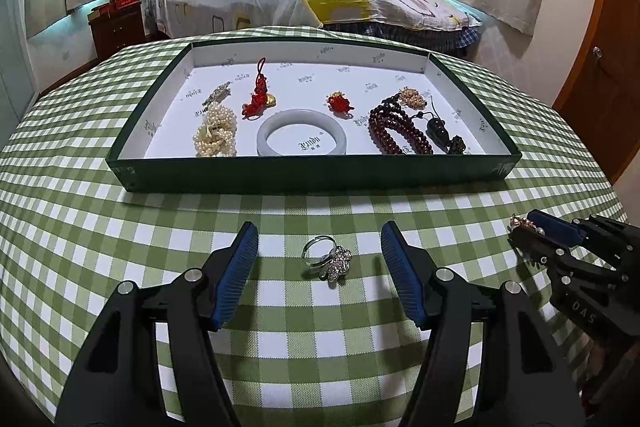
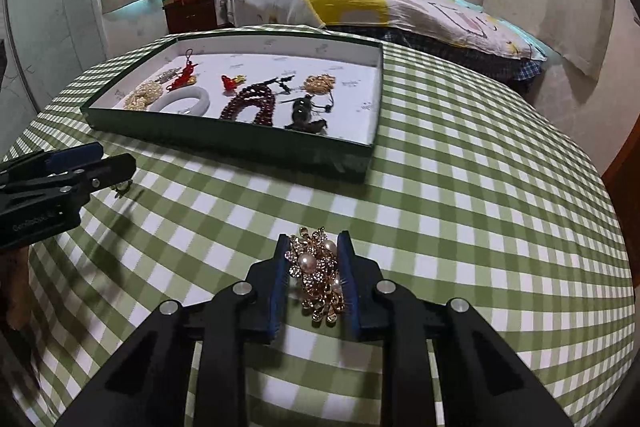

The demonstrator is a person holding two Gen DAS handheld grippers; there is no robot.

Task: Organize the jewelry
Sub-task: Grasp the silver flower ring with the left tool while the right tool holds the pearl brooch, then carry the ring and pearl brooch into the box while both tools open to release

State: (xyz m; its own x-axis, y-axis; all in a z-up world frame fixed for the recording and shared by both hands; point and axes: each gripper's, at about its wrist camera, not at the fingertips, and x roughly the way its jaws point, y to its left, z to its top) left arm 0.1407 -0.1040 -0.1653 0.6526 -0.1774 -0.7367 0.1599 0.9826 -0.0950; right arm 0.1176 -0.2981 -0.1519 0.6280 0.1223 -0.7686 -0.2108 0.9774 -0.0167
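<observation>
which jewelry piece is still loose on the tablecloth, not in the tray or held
The silver flower ring, lying between the open left tongs; the pearl brooch is clamped in the right tongs.

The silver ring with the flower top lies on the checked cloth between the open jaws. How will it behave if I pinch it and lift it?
The ring is probably stiff metal and light. Its thin round band may slip or twist between the jaws of the left gripper, so pinching the wider flower top seems safer. Pushed, it looks more likely to slide on the tablecloth than to roll.

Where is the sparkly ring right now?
In the left wrist view, the ring lies on the checked cloth between the open left gripper jaws, in front of the tray.
</observation>
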